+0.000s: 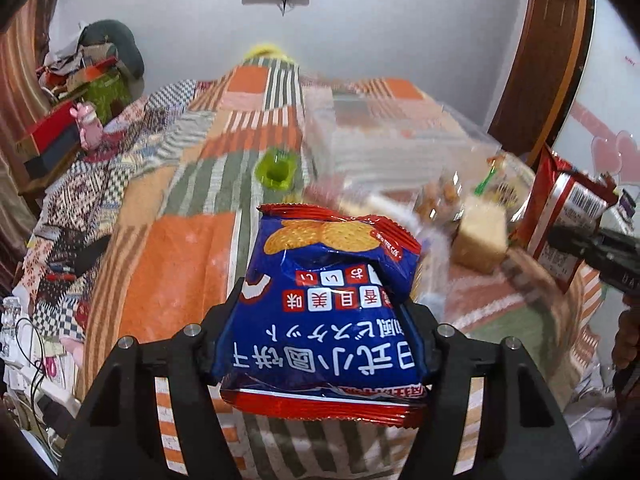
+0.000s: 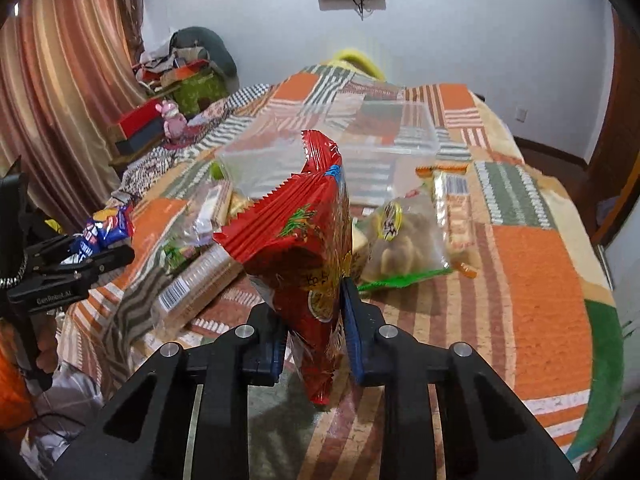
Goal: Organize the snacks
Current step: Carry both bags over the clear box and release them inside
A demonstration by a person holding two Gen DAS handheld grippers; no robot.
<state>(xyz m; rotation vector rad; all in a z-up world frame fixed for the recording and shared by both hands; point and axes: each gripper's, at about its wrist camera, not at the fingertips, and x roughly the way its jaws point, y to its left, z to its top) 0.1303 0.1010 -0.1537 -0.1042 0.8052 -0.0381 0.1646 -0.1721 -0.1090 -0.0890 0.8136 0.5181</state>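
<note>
While its jaws stand roughly half spread, the left gripper [image 1: 320, 344] pinches a blue biscuit packet [image 1: 324, 304] across its width, both pads pressed into the wrapper's sides so that the foil buckles near the top. The packet has red crimped ends and round biscuits printed at its far end, and it hangs clear of the patchwork blanket [image 1: 172, 264] below. At about eleven o'clock from the packet a small green cup [image 1: 277, 169] sits on the blanket; at one o'clock stands a clear plastic box [image 1: 384, 136] (blurred here, so its contents are hard to read). Toward three o'clock lies a pale block of wafers [image 1: 480, 240].

The right gripper [image 2: 314, 320] has its jaws drawn close together on a red snack bag [image 2: 304, 248], gripping it by a narrow edge fold, and the bag stands upright between the blue pads, lifted off the blanket. Behind it at twelve o'clock is the same clear box [image 2: 384, 128]. At two o'clock a clear bag of brown pastries [image 2: 404, 240] rests on the cover, and at nine o'clock a long sleeve of crackers [image 2: 200, 284] lies flat. Farther out at nine o'clock, the other gripper carries the blue packet.
</note>
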